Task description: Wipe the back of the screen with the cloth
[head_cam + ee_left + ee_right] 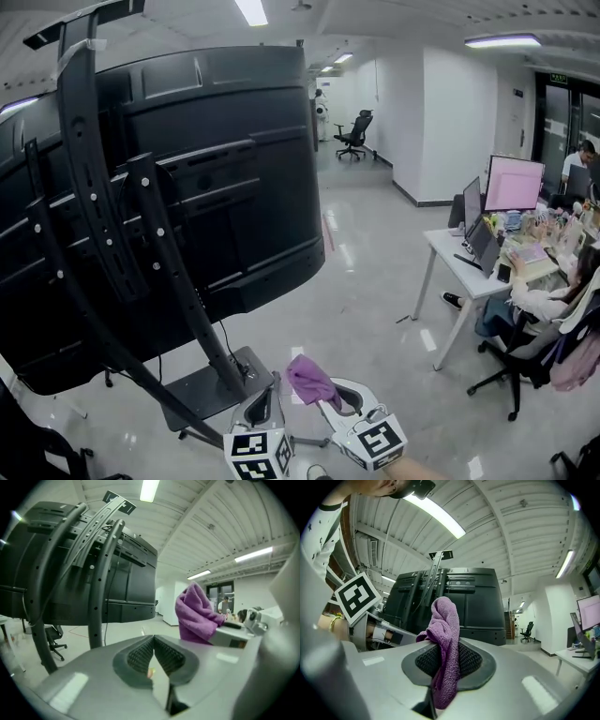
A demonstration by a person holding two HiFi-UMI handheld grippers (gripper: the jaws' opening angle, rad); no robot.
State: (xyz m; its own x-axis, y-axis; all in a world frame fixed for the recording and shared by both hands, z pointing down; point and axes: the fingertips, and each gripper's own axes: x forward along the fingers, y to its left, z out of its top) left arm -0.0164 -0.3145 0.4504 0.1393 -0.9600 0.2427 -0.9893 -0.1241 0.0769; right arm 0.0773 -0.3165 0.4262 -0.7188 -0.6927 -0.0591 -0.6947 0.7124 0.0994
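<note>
The big black screen stands with its back to me on a stand with black mounting rails. It also fills the left of the left gripper view, screen, and the middle of the right gripper view, screen. My right gripper is shut on a purple cloth, which bunches up above the jaws, cloth. My left gripper sits beside it, shut and empty, left gripper; the cloth shows to its right. Both grippers hang low, short of the screen.
The stand's dark base plate lies on the glossy floor just ahead of the grippers. A white desk with monitors and seated people is at the right. An office chair stands far down the aisle.
</note>
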